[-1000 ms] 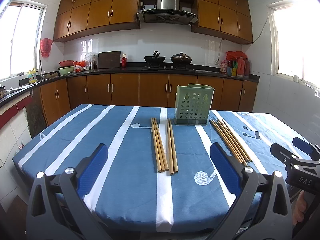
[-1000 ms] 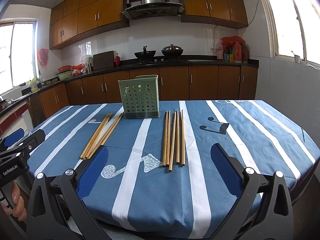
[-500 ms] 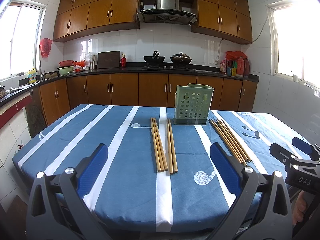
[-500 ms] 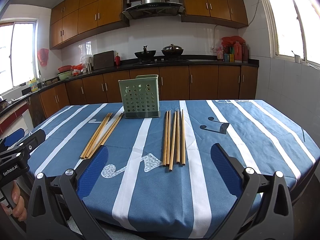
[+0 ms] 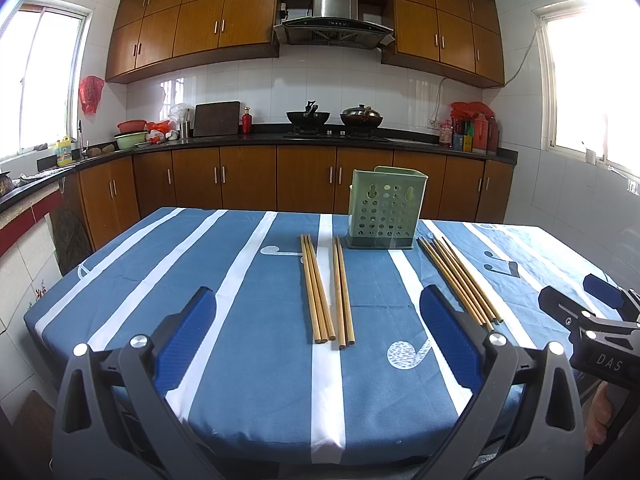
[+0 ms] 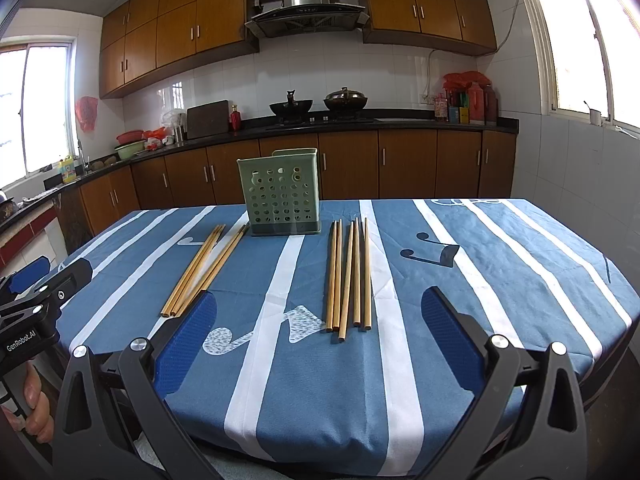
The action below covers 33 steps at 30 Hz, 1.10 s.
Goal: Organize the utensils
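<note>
A green perforated utensil holder (image 5: pixel 382 208) (image 6: pixel 280 192) stands upright at the far middle of the blue striped table (image 5: pixel 200 280). Two groups of wooden chopsticks lie flat in front of it: a left group (image 5: pixel 326 288) (image 6: pixel 204 266) and a right group (image 5: pixel 458 280) (image 6: pixel 350 276). My left gripper (image 5: pixel 318 340) is open and empty, at the near table edge in front of the left group. My right gripper (image 6: pixel 318 340) is open and empty, in front of the right group. Each gripper shows at the side of the other's view (image 5: pixel 592 320) (image 6: pixel 36 296).
The table (image 6: pixel 500 260) has its far edge behind the holder and its right edge near a tiled wall. Kitchen cabinets and a counter with woks (image 5: pixel 308 118) run behind the table.
The view has barely shifted; the chopsticks and the holder have not moved. Both grippers stay open.
</note>
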### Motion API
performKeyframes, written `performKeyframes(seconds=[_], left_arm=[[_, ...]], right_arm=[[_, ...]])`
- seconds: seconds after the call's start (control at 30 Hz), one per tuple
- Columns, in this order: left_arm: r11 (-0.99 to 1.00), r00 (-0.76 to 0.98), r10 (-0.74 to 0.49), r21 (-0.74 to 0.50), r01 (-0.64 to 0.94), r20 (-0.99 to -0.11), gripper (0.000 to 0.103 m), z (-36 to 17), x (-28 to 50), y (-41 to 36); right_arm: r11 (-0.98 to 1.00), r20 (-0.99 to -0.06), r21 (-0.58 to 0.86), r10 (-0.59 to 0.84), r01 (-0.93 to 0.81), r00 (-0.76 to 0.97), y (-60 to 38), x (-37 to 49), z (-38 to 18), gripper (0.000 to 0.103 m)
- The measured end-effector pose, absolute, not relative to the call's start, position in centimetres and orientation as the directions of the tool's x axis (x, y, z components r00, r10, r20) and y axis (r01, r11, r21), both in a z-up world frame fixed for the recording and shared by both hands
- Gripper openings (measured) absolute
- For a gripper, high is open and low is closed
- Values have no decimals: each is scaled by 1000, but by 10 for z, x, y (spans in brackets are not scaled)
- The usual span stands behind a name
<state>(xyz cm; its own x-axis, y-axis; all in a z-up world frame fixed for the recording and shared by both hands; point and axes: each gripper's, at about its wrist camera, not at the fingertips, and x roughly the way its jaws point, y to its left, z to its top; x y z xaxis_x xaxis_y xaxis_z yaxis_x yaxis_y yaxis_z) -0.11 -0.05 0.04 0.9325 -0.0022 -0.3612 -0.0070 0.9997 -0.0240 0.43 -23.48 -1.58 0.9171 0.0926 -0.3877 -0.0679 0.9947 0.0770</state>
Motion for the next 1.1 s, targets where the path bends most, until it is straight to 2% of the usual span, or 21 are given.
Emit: performKeyframes(seconds=[1.1], left_arm=[[1000,932,-2,-24,-7,-363,99,0,1,0]], right_arm=[[995,-390,80,93,-67,916,-237,5,-20,101]])
